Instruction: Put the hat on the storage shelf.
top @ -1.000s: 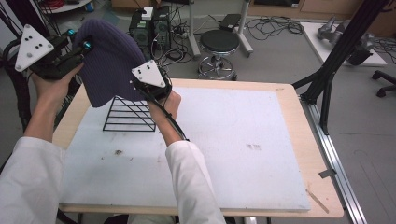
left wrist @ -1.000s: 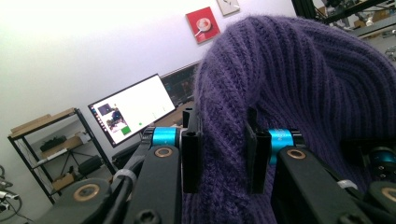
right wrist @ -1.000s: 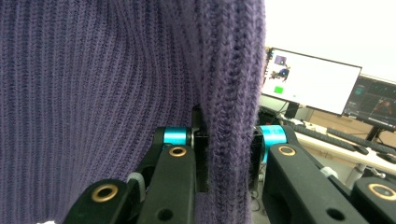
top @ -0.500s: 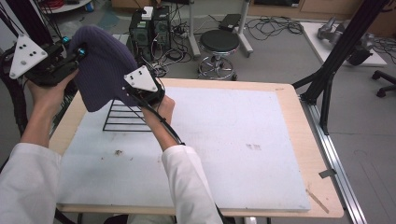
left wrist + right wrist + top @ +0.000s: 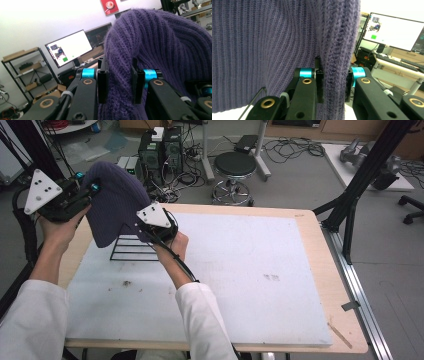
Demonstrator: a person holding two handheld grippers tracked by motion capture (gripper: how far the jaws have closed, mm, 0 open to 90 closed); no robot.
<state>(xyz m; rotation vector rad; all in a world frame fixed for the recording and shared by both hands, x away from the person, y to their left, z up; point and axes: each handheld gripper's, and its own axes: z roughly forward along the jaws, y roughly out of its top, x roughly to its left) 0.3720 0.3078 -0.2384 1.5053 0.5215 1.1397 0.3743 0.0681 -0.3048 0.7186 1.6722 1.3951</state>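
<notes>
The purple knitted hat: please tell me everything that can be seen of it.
The purple ribbed-knit woollen hat is soft and domed. It hangs in the air above the black wire rack, at the table's far left. The left gripper and the right gripper each pinch its fabric between their fingers.

So there's a purple ribbed knit beanie [image 5: 116, 207] held up in the air, stretched out between the two tools. It hangs right above a black wire rack [image 5: 131, 249], with its lower edge dipping over the rack's top and its rounded crown up-left of the rack.
</notes>
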